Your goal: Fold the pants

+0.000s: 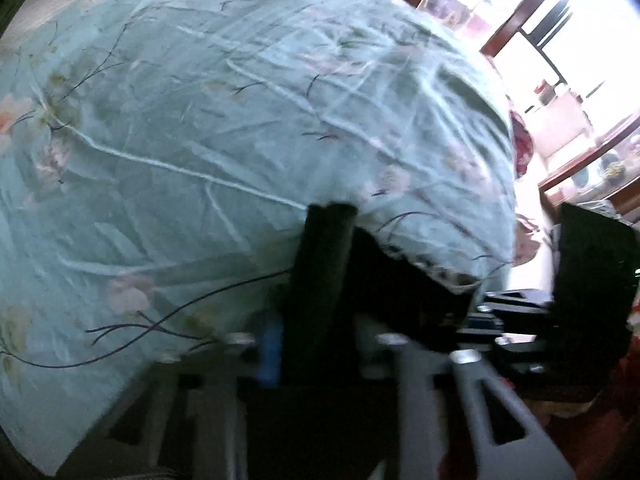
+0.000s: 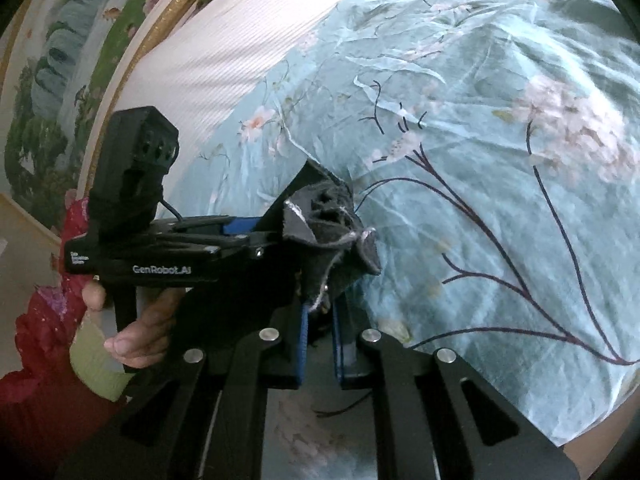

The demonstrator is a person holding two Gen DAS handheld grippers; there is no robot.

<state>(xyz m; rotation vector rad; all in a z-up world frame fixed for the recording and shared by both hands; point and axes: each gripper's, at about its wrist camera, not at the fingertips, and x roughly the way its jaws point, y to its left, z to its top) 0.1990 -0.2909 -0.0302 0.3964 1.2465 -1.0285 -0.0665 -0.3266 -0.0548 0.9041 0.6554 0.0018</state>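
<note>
The black pants (image 2: 336, 224) show as a bunched edge with frayed white stitching, held up above a teal floral bedsheet (image 2: 480, 160). My right gripper (image 2: 320, 308) is shut on this bunch between its blue pads. In the right wrist view, my left gripper (image 2: 276, 236) comes in from the left and is shut on the same bunch. In the left wrist view, dark pants fabric (image 1: 400, 292) fills the space by my left gripper (image 1: 332, 272); the picture is blurred. The right gripper's body (image 1: 580, 280) sits at the right there.
The bedsheet (image 1: 220, 120) covers the bed. A white striped headboard or wall (image 2: 240, 40) and a gold-framed landscape painting (image 2: 60, 80) stand behind. A bright window with red-brown frames (image 1: 540, 40) is at the right. The person's hand and red sleeve (image 2: 132, 332) hold the left gripper.
</note>
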